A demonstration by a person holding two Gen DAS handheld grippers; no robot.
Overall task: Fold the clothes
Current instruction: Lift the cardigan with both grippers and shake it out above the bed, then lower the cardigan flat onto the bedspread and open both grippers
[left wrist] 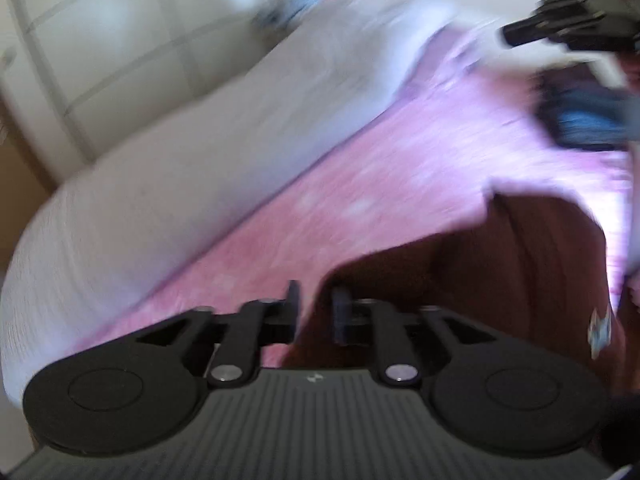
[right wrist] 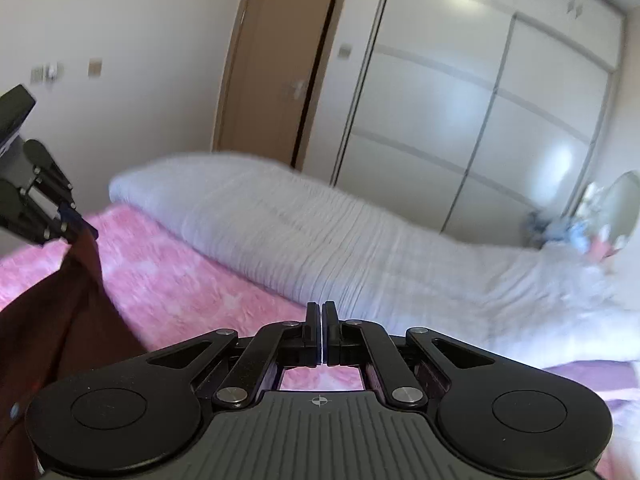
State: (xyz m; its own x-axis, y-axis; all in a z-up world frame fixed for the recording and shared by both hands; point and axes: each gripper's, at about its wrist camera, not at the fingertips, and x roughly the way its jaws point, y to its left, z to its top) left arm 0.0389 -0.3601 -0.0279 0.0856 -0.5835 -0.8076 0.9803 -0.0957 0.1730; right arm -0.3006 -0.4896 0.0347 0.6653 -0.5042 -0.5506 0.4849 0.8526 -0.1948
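Maroon garment [right wrist: 52, 312] hangs above the pink blanket [right wrist: 180, 280] on the bed, its top corner pinched in the left gripper's [right wrist: 76, 232] jaws. Right gripper [right wrist: 322, 328] hovers nearby, jaws clenched on nothing. Behind lies a white quilt [right wrist: 320, 232].

- The bed [right wrist: 248, 292] carries everything; its top is covered by a fluffy pink blanket [left wrist: 360, 184] with paler mottling.
- A long white ribbed quilt [right wrist: 320, 236], rolled or bunched into a ridge, lies along the far side of the bed on or against the pink blanket's edge.
- A dark maroon garment [left wrist: 500, 264] hangs over the pink blanket at the near side; whether its lower part rests on the bed cannot be told.
- A dark blue item [left wrist: 580, 120], too blurred to identify, lies on the pink blanket towards the right in the left wrist view.
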